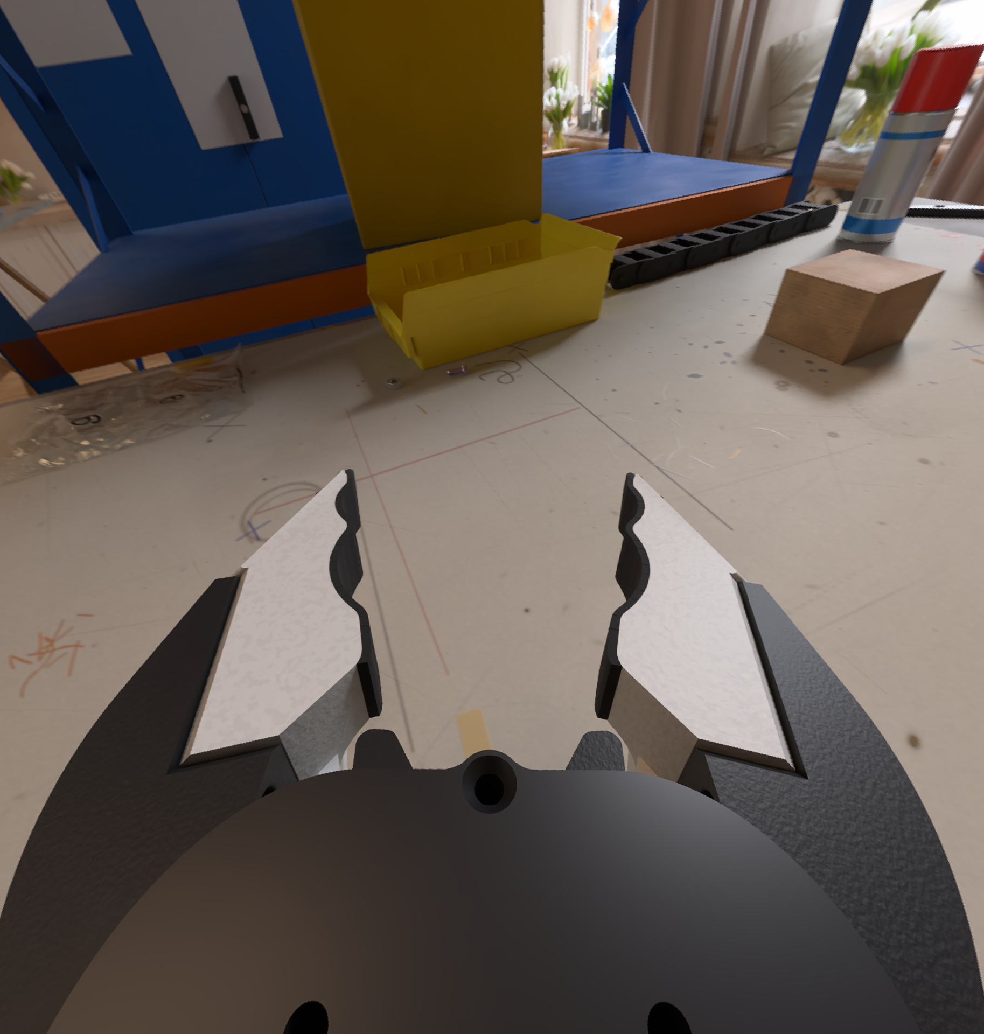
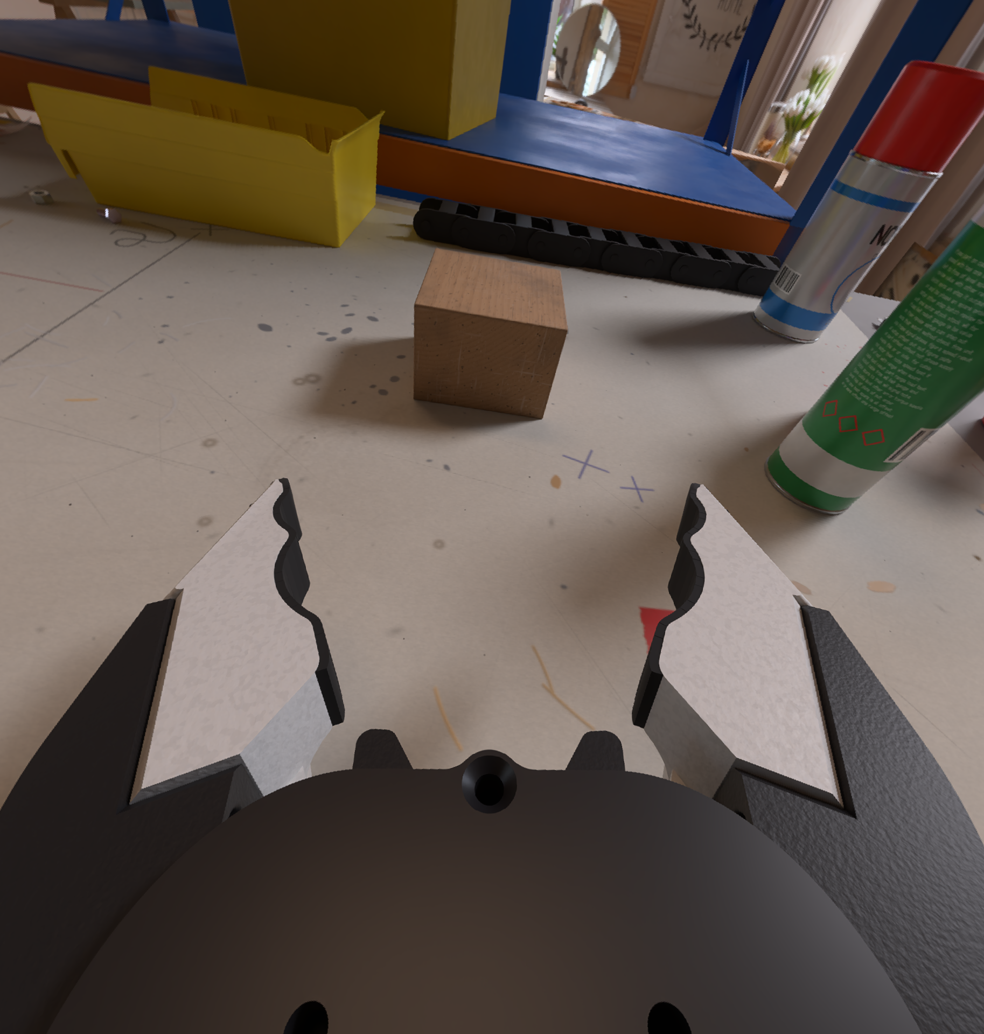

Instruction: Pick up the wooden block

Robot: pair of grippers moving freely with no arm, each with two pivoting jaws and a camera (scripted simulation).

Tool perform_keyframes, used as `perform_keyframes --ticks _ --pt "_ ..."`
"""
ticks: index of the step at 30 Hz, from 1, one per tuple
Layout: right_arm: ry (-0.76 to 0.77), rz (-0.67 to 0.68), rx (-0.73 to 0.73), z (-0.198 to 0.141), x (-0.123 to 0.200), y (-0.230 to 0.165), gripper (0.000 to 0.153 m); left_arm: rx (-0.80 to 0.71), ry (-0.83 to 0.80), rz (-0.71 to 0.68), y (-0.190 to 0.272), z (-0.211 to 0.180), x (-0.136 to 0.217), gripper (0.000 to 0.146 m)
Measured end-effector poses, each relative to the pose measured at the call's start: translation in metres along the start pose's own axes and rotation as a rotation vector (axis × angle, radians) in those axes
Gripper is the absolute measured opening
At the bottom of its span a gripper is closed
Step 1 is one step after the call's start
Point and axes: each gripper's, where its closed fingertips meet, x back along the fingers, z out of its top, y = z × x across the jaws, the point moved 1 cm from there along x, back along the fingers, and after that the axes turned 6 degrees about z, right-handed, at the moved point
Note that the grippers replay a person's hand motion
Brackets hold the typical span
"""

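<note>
The wooden block (image 2: pixel 486 335) is a light brown cube standing on the beige tabletop. In the right wrist view it lies straight ahead of my right gripper (image 2: pixel 489 484), a short way beyond the fingertips. The right gripper is open wide and empty. In the left wrist view the block (image 1: pixel 853 305) sits far off to the upper right. My left gripper (image 1: pixel 489 475) is open and empty above the table, pointing at the yellow bin.
A yellow bin (image 2: pixel 209 168) stands behind and left of the block, also in the left wrist view (image 1: pixel 489 291). A black cable chain (image 2: pixel 590 246) lies behind the block. A silver spray can with a red cap (image 2: pixel 870 207) and a green can (image 2: pixel 898 391) stand to the right. A blue and orange rack (image 1: pixel 198 268) runs along the back.
</note>
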Motion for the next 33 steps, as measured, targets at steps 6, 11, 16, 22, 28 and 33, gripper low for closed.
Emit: perform_keyframes --ticks 6,11,16,22,28,33 --pt "0.008 0.004 -0.060 0.004 0.005 0.005 0.137 0.021 0.023 -0.014 -0.015 0.013 -0.017 0.103" --pt "-0.015 0.012 -0.078 0.011 0.000 0.003 0.138 0.043 0.009 -0.054 -0.018 0.013 -0.035 0.104" --pt "-0.117 0.003 -0.069 0.044 -0.036 0.013 0.137 0.102 0.005 -0.068 -0.017 0.005 -0.051 0.104" --pt "-0.386 0.109 -0.112 0.061 -0.112 0.015 0.128 0.190 0.025 -0.050 -0.025 -0.008 -0.055 0.104" --pt "-0.590 0.086 -0.147 0.052 -0.160 0.024 0.125 0.244 0.035 -0.053 -0.027 -0.013 -0.059 0.104" --pt "-0.700 0.060 -0.122 0.041 -0.173 0.026 0.123 0.221 -0.003 -0.052 -0.028 -0.018 -0.069 0.109"
